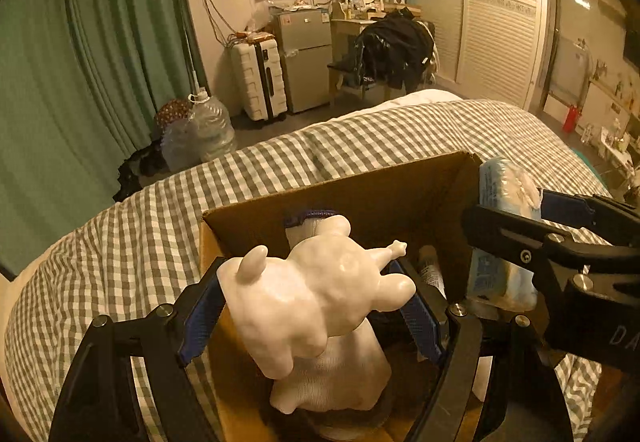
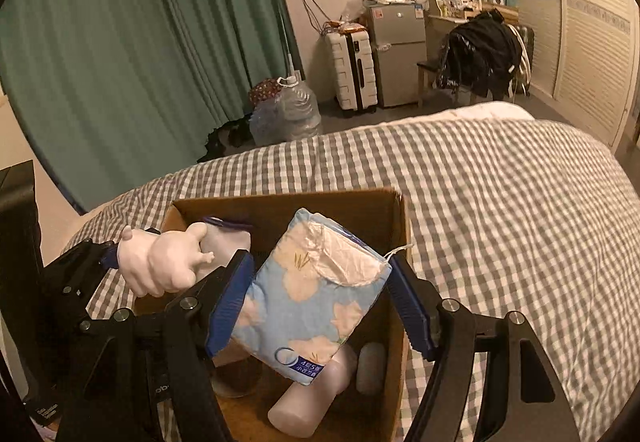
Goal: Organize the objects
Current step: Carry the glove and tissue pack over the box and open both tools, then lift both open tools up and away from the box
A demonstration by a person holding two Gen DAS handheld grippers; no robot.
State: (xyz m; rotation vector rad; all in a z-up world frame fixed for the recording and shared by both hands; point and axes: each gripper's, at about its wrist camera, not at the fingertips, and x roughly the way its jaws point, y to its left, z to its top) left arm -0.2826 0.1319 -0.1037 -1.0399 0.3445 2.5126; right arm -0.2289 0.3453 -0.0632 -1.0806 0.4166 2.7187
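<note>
Left wrist view: the left gripper (image 1: 316,306) was clamped on a white animal figurine (image 1: 312,294), its blue pads pressing the toy from either side, and held it over the open cardboard box (image 1: 360,186) that stood on the checked bedspread (image 1: 160,210). Beneath the figurine a white mesh-covered item (image 1: 340,374) lay inside the box. At the right edge, the right gripper (image 1: 520,238) gripped a blue tissue pack (image 1: 500,194) near the box's far right corner.

Right wrist view: the right gripper (image 2: 320,306) was closed on the tissue pack (image 2: 316,298), a floral-printed packet with its top flap torn open, tilted above the box interior (image 2: 280,202). Below it lay a pale bottle (image 2: 312,402) on its side and a small grey object (image 2: 370,366), possibly a second container; the dim light left this uncertain. The left gripper (image 2: 168,266) with the figurine (image 2: 160,262) appeared at left, over the box's left wall.
</note>
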